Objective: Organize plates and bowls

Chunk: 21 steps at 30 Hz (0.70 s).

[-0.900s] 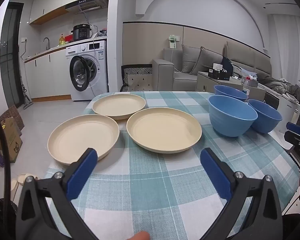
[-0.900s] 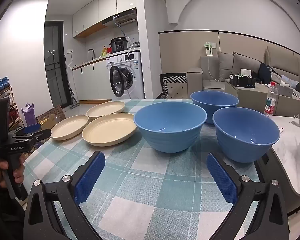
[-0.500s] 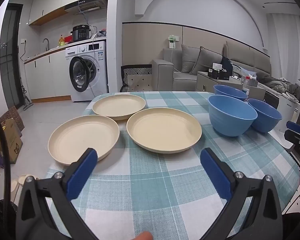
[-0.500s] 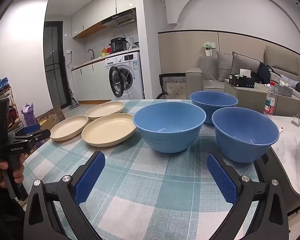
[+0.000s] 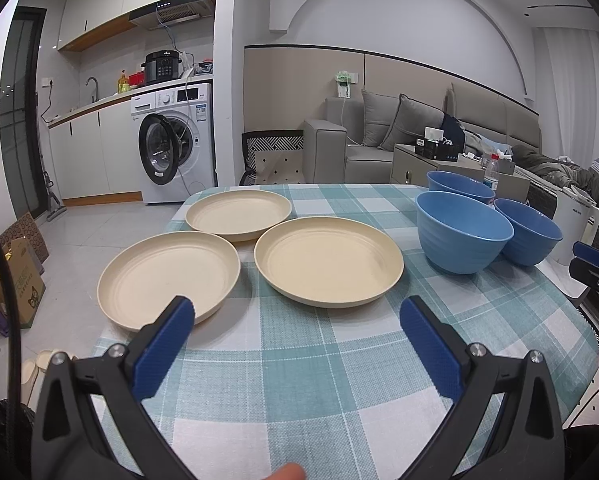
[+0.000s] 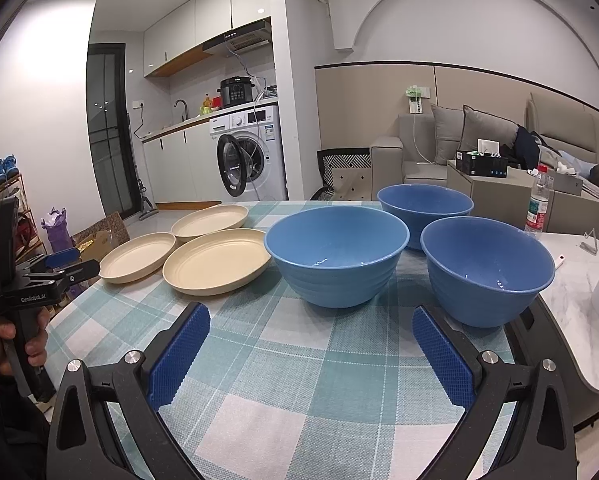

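Observation:
Three cream plates lie on the checked tablecloth: a near left plate, a middle plate and a far plate. Three blue bowls stand to the right: a near bowl, a right bowl and a far bowl. My left gripper is open and empty, just in front of the plates. My right gripper is open and empty, in front of the bowls. The plates also show in the right wrist view, and the bowls in the left wrist view.
The table has a teal and white checked cloth. A white kettle stands beyond the right edge. A water bottle and a white counter lie right of the bowls. Boxes sit on the floor at left.
Both grippers have barely moved; the right wrist view has shifted very slightly. Plates and bowls stand where they were.

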Available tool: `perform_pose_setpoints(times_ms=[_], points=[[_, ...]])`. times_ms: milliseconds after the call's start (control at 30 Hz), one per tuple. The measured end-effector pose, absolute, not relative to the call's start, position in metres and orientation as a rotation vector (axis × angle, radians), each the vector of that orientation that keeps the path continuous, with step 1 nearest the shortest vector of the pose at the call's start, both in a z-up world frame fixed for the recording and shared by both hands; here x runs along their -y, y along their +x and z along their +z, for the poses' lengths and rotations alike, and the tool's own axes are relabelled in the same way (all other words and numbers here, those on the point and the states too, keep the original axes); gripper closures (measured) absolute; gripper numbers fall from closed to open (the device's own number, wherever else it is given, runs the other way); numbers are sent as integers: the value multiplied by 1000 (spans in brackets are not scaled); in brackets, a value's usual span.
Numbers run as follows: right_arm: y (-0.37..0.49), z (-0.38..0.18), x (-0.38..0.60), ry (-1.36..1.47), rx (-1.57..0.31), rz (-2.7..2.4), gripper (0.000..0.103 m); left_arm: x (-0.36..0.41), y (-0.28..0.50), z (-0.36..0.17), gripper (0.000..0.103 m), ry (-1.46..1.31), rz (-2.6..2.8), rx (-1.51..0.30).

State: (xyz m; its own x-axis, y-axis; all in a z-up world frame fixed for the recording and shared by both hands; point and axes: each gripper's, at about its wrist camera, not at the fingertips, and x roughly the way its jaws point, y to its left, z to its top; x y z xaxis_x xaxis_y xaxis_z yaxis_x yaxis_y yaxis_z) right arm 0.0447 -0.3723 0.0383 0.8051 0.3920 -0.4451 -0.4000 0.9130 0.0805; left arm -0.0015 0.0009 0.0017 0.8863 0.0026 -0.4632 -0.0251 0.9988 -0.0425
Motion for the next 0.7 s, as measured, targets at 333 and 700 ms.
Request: perform_pose_setpoints(times_ms=[333, 700], points=[[46, 39, 373, -20, -473, 428, 0, -1, -3, 3, 0, -48, 15, -485], [45, 40, 373, -17, -468, 427, 0, -1, -3, 4, 0, -47, 11, -487]])
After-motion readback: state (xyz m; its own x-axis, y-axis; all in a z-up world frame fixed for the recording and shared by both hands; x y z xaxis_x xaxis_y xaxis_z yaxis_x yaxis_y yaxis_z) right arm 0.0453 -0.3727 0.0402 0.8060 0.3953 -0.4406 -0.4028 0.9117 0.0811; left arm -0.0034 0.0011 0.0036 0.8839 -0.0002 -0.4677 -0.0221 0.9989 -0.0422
